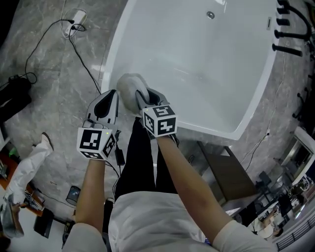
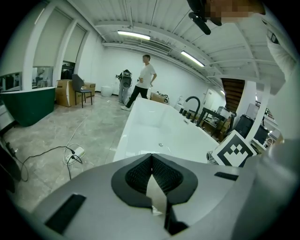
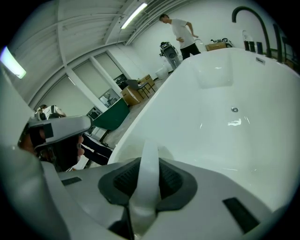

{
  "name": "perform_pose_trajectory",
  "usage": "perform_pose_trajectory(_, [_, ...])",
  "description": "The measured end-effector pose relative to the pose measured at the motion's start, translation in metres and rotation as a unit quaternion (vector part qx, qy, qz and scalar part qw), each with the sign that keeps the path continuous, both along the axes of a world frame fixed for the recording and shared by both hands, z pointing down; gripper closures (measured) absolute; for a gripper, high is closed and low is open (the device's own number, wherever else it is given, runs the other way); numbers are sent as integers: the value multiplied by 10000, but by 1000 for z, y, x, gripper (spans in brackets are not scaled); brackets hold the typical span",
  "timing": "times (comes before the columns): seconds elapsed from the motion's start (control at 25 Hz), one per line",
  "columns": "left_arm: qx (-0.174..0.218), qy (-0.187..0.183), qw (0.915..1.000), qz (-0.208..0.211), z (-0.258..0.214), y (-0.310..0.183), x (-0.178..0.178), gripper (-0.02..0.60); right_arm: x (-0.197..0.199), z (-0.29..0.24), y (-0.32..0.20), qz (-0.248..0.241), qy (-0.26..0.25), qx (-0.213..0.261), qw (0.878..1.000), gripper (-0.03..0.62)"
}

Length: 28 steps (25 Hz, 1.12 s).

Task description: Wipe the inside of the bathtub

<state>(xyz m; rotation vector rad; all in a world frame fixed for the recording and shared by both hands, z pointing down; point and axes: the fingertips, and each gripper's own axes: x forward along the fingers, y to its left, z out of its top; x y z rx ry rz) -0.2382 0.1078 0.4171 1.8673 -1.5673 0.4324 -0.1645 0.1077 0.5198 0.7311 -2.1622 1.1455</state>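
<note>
Pinching grey cloth [image 1: 129,87], right tool [image 1: 139,98] at glossy white bathtub [image 1: 197,59] edge.

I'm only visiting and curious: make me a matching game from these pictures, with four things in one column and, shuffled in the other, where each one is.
Things:
1. cloth
2. round metal fitting
3. black taps
4. white plug block

Places:
A. on the grey floor, with cables
B. pinched in the right hand-held gripper
C. set in the inside of the bathtub
D. along the bathtub's side, at the head view's right

Pairs: 1-B; 2-C; 3-D; 4-A
</note>
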Motion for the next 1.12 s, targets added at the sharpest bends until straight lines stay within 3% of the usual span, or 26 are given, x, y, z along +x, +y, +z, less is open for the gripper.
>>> perform_pose_trajectory(0.4, [-55, -10, 10000, 17, 15, -1, -11, 572, -16, 14, 2, 95, 145, -204, 9996, 496])
perform_pose_trajectory(0.56, [-59, -15, 10000, 77, 18, -2, -11, 572, -19, 22, 4, -92, 380, -334, 9987, 496])
perform_pose_trajectory(0.84, [-149, -7, 9993, 342, 29, -4, -3, 572, -20, 36, 5, -530, 605, -784, 9937, 496])
perform_pose_trajectory(1.12, [-187, 48, 9976, 660, 38, -11, 16, 572, -1, 40, 4, -397, 682, -752, 9940, 496])
